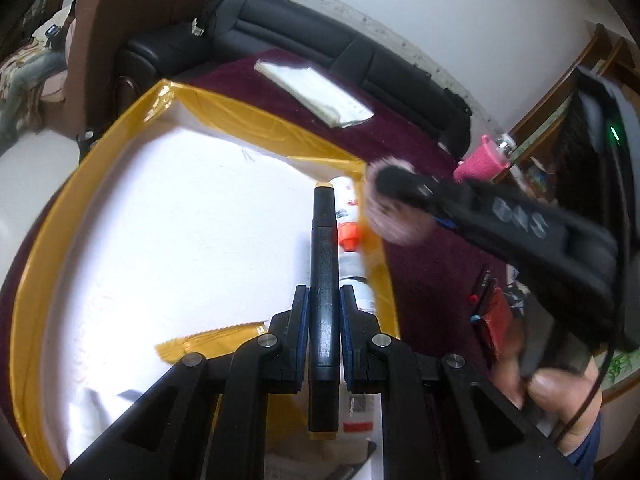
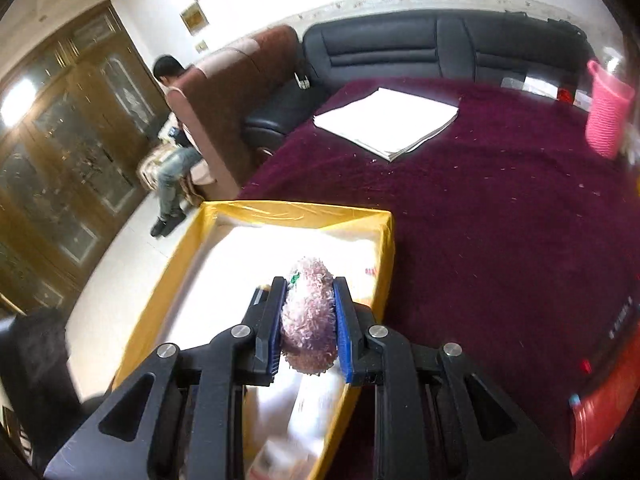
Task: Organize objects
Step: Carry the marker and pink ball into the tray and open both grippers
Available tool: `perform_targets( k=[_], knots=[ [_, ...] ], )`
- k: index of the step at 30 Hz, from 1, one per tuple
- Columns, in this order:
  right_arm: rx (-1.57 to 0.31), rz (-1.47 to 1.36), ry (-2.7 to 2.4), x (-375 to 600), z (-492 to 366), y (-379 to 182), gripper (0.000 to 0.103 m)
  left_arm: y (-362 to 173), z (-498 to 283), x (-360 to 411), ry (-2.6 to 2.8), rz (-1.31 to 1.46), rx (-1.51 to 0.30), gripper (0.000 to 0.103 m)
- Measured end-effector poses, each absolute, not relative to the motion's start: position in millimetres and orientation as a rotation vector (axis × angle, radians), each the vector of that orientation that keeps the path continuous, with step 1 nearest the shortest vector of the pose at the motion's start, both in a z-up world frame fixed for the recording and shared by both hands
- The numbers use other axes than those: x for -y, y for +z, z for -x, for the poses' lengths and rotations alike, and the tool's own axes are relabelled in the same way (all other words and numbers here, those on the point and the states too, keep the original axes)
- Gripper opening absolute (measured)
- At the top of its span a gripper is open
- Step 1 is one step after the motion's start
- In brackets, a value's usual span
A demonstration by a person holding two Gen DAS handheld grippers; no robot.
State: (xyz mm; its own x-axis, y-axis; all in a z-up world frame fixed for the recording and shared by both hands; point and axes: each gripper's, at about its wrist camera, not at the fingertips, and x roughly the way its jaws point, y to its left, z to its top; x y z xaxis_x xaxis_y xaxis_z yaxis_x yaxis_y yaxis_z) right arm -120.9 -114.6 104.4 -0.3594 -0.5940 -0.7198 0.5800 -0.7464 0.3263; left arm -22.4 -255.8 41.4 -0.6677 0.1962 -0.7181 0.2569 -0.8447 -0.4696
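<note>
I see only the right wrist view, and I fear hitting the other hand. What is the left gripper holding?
Observer: The left gripper is shut on a black marker, held over the yellow box.
Operator: Does something lie in the box there? My view is too bright.
Observer: Yes, a white bottle with an orange cap lies along the box wall on the picture's right, beside the marker.
Operator: And my pink puff, where is it?
Observer: In the left wrist view, the right gripper holds the pink puff above that wall, near the far corner.
</note>
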Motion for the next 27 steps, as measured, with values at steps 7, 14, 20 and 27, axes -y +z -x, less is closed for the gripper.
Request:
perform_targets(
  k=[7, 14, 20, 27],
  knots=[
    [0.023, -1.231, -2.104, 145.4, 153.4, 74.8, 0.02, 27.9, 29.0, 256.0, -2.672, -1.323, -0.881, 0.012],
    [-0.045, -1.263, -2.128, 157.5, 163.1, 67.1, 0.02, 20.7, 32.0, 254.3, -2.632, -1.395, -0.947, 0.012],
    [-0.1, -1.27, -2.146, 163.6, 161.5, 60.7, 0.022, 24.1, 27.1, 251.5, -2.637, -1.385, -0.928, 0.012],
    [-0.108, -1.293, -2.145, 159.5, 159.7, 64.9, 0.025, 28.0, 18.0, 245.3, -2.643, -1.392, -0.911, 0.012]
  ],
)
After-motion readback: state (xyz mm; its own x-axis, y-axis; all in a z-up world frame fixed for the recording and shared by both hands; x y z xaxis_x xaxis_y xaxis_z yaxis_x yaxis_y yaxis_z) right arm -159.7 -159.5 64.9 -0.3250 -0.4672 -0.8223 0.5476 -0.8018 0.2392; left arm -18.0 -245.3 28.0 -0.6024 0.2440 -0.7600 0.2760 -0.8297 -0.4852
